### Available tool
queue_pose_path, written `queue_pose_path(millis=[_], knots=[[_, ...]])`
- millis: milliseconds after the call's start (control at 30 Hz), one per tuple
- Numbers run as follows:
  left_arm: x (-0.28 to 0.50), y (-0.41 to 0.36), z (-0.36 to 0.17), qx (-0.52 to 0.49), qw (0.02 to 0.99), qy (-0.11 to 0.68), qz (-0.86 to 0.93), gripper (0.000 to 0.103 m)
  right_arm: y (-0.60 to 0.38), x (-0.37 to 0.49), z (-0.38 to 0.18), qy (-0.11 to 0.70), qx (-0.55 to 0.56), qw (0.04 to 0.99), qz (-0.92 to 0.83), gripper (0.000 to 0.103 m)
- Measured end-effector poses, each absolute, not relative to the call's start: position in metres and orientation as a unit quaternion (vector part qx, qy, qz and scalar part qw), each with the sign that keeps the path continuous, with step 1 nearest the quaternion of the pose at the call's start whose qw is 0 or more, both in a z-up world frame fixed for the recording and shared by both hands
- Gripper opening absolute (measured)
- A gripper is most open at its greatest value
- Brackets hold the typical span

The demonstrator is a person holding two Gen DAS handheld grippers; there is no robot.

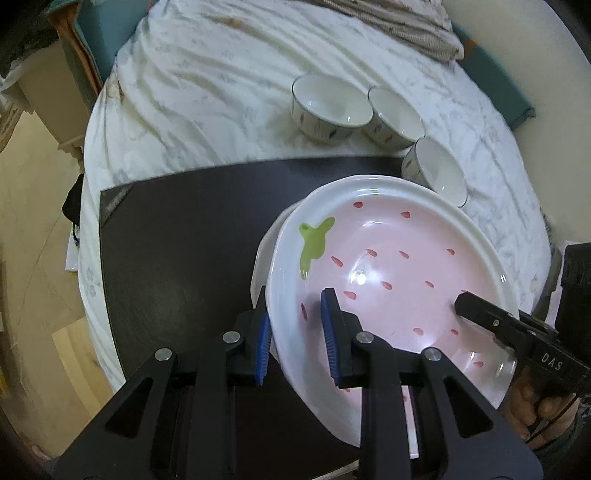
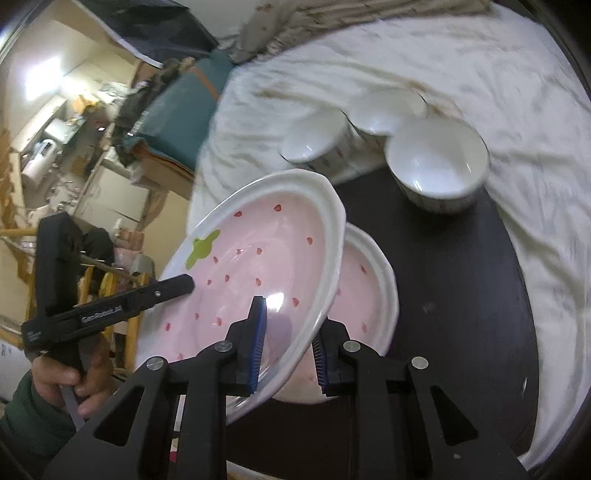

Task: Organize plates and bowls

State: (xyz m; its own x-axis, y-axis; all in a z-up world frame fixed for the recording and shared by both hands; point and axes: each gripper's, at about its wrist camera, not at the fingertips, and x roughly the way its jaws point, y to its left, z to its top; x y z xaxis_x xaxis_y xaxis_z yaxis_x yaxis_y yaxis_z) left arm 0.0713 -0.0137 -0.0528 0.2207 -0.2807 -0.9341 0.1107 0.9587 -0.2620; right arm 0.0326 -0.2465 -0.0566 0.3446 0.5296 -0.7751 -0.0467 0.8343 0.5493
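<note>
A pink strawberry-pattern plate with a white rim [image 1: 388, 266] [image 2: 258, 266] hangs tilted between both grippers. My left gripper [image 1: 297, 338] is shut on its near rim, one blue pad above and one below. My right gripper [image 2: 288, 349] is shut on the opposite rim. Each view shows the other gripper's upper finger [image 1: 480, 312] [image 2: 173, 288] lying on the plate. A second, matching plate [image 2: 365, 291] [image 1: 262, 254] lies on the black mat [image 1: 177, 240] just under the held one. Three white bowls [image 1: 328, 103] [image 1: 395, 114] [image 1: 439, 173] stand upright in a cluster at the mat's far edge.
The mat lies on a round table under a wrinkled white cloth [image 1: 221, 92]. A folded beige fabric [image 1: 406, 26] sits at the table's far side, with teal cushions [image 2: 177, 107] beyond. Cluttered shelves [image 2: 55, 147] and bare floor [image 1: 33, 221] border the table. A hand in a green sleeve [image 2: 66, 380] holds the left gripper.
</note>
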Motion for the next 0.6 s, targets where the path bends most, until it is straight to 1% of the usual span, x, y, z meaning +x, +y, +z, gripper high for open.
queue_pose_path(millis=[600], knots=[[0.069,-0.013,-0.080,-0.052,0.760,0.639,-0.108,0.022,-0.244,0.037,-0.095,0.581,0.225,0.764,0.166,0.025]])
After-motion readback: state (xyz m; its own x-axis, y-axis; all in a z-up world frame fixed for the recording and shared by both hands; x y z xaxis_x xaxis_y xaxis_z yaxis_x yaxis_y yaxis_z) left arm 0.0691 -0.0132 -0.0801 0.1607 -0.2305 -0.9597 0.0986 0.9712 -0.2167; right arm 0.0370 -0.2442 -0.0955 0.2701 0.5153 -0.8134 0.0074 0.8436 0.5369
